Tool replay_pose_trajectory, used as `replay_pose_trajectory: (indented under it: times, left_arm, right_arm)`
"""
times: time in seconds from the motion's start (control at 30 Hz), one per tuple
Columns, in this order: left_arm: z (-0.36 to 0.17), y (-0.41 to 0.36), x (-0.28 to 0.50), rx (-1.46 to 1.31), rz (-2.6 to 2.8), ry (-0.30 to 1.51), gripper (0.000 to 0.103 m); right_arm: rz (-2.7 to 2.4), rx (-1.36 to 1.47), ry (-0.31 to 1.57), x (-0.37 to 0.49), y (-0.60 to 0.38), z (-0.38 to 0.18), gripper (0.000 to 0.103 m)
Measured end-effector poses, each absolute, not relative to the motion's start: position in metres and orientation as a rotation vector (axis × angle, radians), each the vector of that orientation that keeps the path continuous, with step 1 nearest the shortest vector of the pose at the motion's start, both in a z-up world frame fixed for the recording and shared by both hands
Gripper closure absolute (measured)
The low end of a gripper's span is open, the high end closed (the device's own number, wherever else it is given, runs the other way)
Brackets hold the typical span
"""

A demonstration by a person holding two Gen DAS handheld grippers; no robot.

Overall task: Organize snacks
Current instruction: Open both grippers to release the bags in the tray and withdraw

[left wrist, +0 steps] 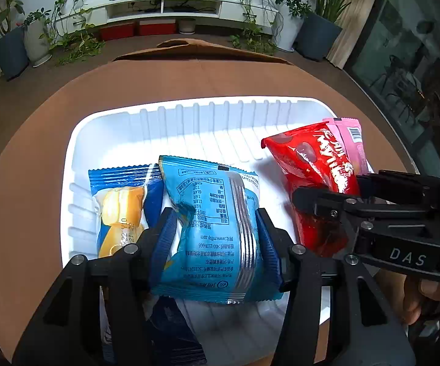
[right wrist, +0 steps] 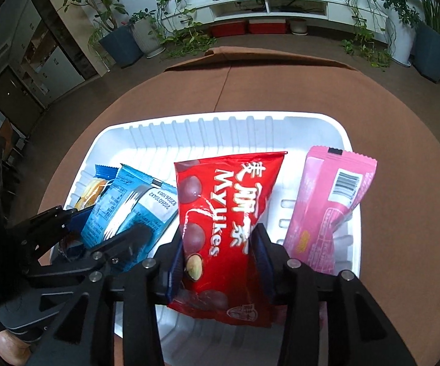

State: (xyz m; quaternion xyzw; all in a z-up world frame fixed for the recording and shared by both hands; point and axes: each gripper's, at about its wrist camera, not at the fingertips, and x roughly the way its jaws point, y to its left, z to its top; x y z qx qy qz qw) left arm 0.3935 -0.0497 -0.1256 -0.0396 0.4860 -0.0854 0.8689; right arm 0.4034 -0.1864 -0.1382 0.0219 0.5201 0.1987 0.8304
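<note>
A white ribbed tray (left wrist: 189, 105) (right wrist: 326, 122) sits on a brown table. My left gripper (left wrist: 215, 213) (right wrist: 93, 222) is shut on a light blue snack packet (left wrist: 211, 228) (right wrist: 128, 210), its blue pads touching both sides, low over the tray's near left part. Left of it lies a dark blue packet with a yellow cake (left wrist: 119, 213) (right wrist: 93, 190). My right gripper (right wrist: 220, 235) (left wrist: 342, 187) is shut on a red Mylikes chocolate bag (right wrist: 226, 213) (left wrist: 311, 164), which stands tilted in the tray. A pink packet (right wrist: 326, 207) (left wrist: 352, 134) leans against the tray's right wall.
The brown table (left wrist: 37, 152) (right wrist: 281, 85) ends just beyond the tray, with a chair back (left wrist: 186, 44) behind it. A dark wrapper (left wrist: 171, 320) lies under the left gripper. A hand (left wrist: 433, 292) holds the right gripper. Potted plants and a white cabinet line the far wall.
</note>
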Motion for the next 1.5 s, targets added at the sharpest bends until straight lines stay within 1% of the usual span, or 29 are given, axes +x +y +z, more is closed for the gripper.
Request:
replay_pose_trajectory:
  times: [0.1,0.13,0.2,0.23,0.27,0.3,0.33,0.37,0.4,0.43,0.47,0.57,0.63,0.77,0.87,0.97,1.13,1.5]
  left_arm:
    - [-0.126,-0.049,0.393,-0.095,-0.177,1.006,0.048]
    - [-0.125,-0.048,0.392,-0.097,-0.174,0.997,0.046]
    - [-0.114,-0.041,0.387,-0.106,-0.171,0.98,0.038]
    - [-0.111,-0.04,0.386,-0.11,-0.168,0.971,0.035]
    - [-0.104,-0.039,0.383,-0.112,-0.167,0.962,0.028]
    - [-0.098,-0.038,0.379,-0.113,-0.171,0.949,0.025]
    - [-0.091,-0.036,0.376,-0.111,-0.175,0.934,0.025]
    - [-0.087,-0.035,0.373,-0.109,-0.175,0.926,0.022]
    - [-0.081,-0.033,0.369,-0.109,-0.177,0.914,0.014]
    - [-0.074,-0.031,0.365,-0.11,-0.181,0.9,0.009]
    - [-0.068,-0.029,0.358,-0.11,-0.184,0.879,0.001]
    - [-0.046,-0.026,0.334,-0.101,-0.198,0.823,0.0]
    - [-0.031,-0.023,0.313,-0.071,-0.195,0.775,0.0]
    - [-0.008,-0.024,0.262,-0.007,-0.189,0.658,0.0]
    - [0.001,-0.021,0.229,-0.02,-0.203,0.669,0.0]
    - [-0.005,-0.012,0.199,-0.097,-0.19,0.743,0.0]
    - [-0.021,0.0,0.15,-0.193,-0.191,0.779,0.0]
    - [-0.068,-0.002,0.065,-0.251,-0.233,0.862,0.0]
  right_arm:
    - [0.42,0.052,1.089,0.402,-0.189,-0.134,0.057]
    - [0.416,0.051,1.08,0.401,-0.19,-0.132,0.054]
    - [0.415,0.058,1.057,0.398,-0.193,-0.125,0.051]
    - [0.411,0.059,1.04,0.396,-0.194,-0.12,0.048]
    - [0.409,0.063,1.023,0.395,-0.196,-0.115,0.043]
    - [0.412,0.077,0.998,0.391,-0.199,-0.107,0.039]
    - [0.414,0.089,0.981,0.389,-0.201,-0.101,0.033]
    - [0.408,0.101,0.957,0.385,-0.205,-0.091,0.028]
    - [0.407,0.111,0.938,0.382,-0.208,-0.083,0.027]
    - [0.411,0.126,0.917,0.378,-0.212,-0.076,0.023]
    - [0.416,0.145,0.894,0.374,-0.216,-0.067,0.018]
    - [0.416,0.216,0.817,0.355,-0.235,-0.041,0.008]
    - [0.42,0.274,0.772,0.339,-0.251,-0.025,0.005]
    - [0.43,0.346,0.711,0.3,-0.275,-0.009,0.002]
    - [0.432,0.365,0.688,0.271,-0.289,-0.005,0.002]
    - [0.422,0.391,0.665,0.238,-0.307,-0.007,0.002]
    - [0.411,0.436,0.628,0.18,-0.327,-0.015,0.002]
    - [0.379,0.522,0.741,0.09,-0.327,-0.083,0.002]
